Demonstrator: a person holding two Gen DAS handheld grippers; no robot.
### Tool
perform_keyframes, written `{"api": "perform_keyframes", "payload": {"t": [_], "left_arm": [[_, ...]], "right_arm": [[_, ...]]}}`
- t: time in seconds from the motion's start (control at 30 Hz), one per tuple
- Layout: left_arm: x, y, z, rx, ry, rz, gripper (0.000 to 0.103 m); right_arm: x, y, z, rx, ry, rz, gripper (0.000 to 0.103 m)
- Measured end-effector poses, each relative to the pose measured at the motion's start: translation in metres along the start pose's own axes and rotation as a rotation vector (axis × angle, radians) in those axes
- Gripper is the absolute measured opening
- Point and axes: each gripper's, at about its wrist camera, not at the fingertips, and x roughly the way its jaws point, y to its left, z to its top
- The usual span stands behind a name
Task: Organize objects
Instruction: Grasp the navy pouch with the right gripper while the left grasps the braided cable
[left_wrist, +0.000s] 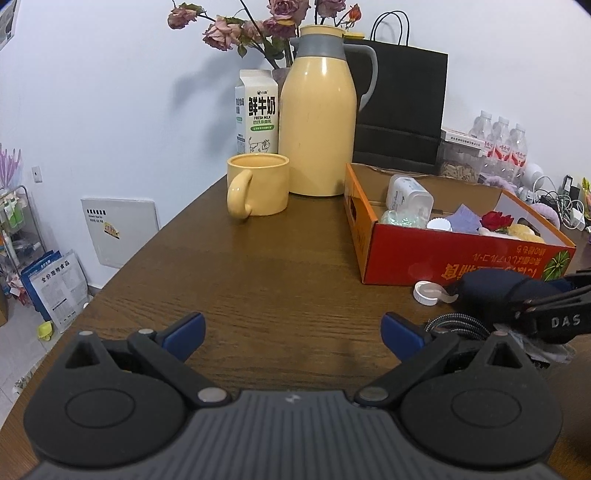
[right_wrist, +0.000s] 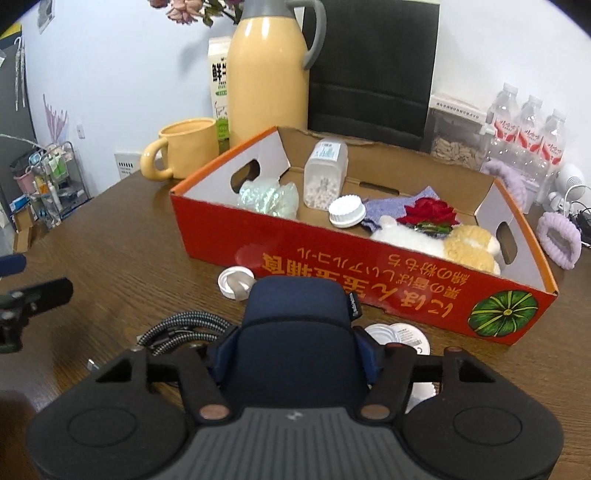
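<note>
A dark navy pouch (right_wrist: 295, 317) lies on the brown table in front of the red cardboard box (right_wrist: 332, 266). My right gripper (right_wrist: 295, 350) is shut on this pouch, its blue pads pressed against both sides. In the left wrist view the same pouch (left_wrist: 498, 288) shows at the right edge with the right gripper's black fingers (left_wrist: 546, 317) on it. My left gripper (left_wrist: 293, 336) hangs open over bare table, with nothing between its pads. Inside the box are a clear jar of beads (right_wrist: 325, 173), a white lid (right_wrist: 347, 210), a red rose (right_wrist: 428, 214) and plush items.
A white cap (right_wrist: 236, 282), a braided cable (right_wrist: 184, 328) and white round discs (right_wrist: 406, 334) lie beside the pouch. A yellow mug (left_wrist: 258, 188), a yellow thermos (left_wrist: 317, 122), a milk carton (left_wrist: 256, 110) and a black bag (left_wrist: 402, 103) stand behind. Water bottles (left_wrist: 502, 144) are at the far right.
</note>
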Motion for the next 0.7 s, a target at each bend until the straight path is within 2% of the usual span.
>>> {"api": "perform_keyframes", "payload": {"t": [0.17,0.37,0.53,0.7], "left_arm": [[-0.001,-0.006,0.000,0.007,0.003,-0.018,0.103],[0.001,-0.029,0.001,0.052,0.030,-0.085,0.103],[0.005,-0.059,-0.002,0.120,0.057,-0.133,0.103],[0.013,-0.089,-0.010,0.218,0.131,-0.198,0.103]], "right_arm": [[-0.017,-0.004,-0.003,0.013,-0.069,0.008,0.061],[-0.057,-0.012,-0.023,0.030,-0.241,0.002,0.061],[-0.080,-0.026,-0.044,0.053,-0.339,-0.018,0.061],[-0.085,-0.038,-0.061,0.047,-0.395,-0.045,0.061]]}}
